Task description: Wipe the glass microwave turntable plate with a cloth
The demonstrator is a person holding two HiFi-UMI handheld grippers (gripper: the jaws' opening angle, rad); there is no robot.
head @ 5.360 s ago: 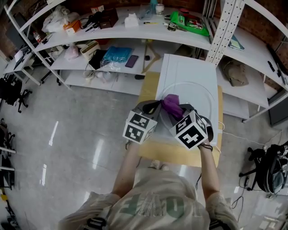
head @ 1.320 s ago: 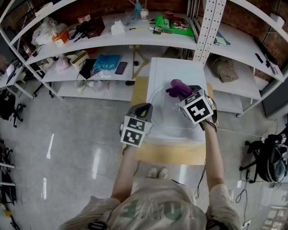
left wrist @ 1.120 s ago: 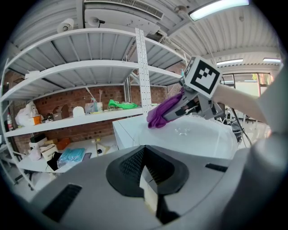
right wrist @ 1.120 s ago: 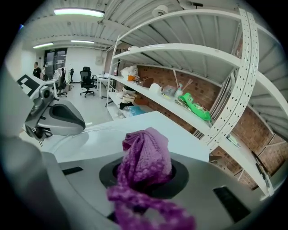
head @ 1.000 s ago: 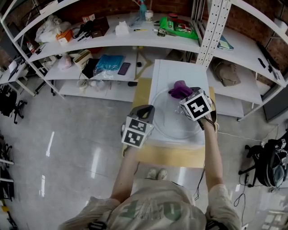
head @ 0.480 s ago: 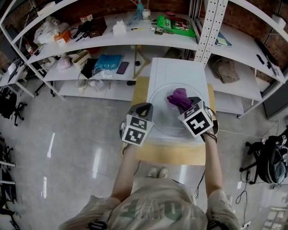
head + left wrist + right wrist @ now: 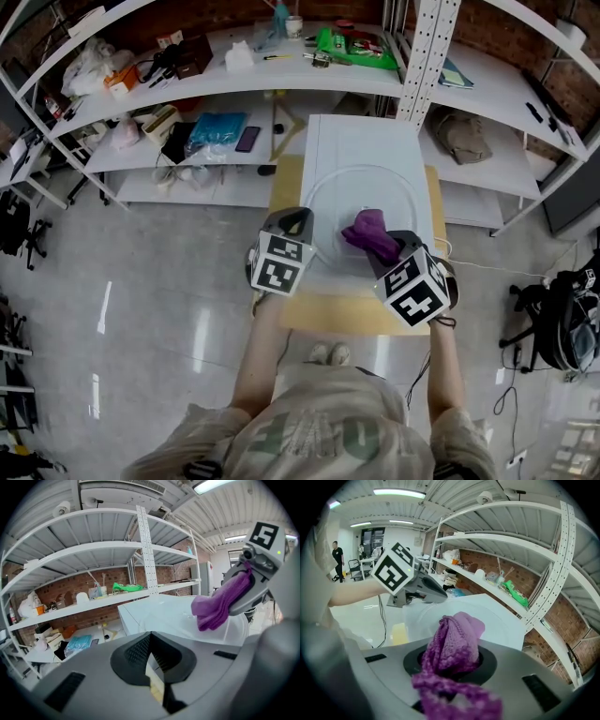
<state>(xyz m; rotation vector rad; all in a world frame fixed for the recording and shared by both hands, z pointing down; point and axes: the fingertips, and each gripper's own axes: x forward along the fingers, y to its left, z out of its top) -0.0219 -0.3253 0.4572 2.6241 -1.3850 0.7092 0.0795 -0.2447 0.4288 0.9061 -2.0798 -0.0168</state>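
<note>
The clear glass turntable plate (image 7: 366,197) lies on a white box top (image 7: 366,141) that stands on a wooden table (image 7: 356,314). My left gripper (image 7: 302,223) sits at the plate's left rim, jaws shut on the edge; in its own view (image 7: 152,665) a thin pale sliver shows between them. My right gripper (image 7: 382,251) is shut on a bunched purple cloth (image 7: 367,232), which rests on the near right part of the plate. The cloth (image 7: 457,639) fills the right gripper's (image 7: 452,665) jaws, with the plate (image 7: 497,625) beyond it. The cloth (image 7: 218,604) also hangs in the left gripper view.
White shelves curve behind the table, loaded with clutter: a green packet (image 7: 352,42), a blue bag (image 7: 216,127), a bag (image 7: 464,136). A black backpack (image 7: 567,328) sits on the floor at right. A person (image 7: 338,555) stands far off.
The right gripper has drawn the purple cloth from the plate's far right side across to its near edge, toward me. The left gripper has stayed at the left rim.
</note>
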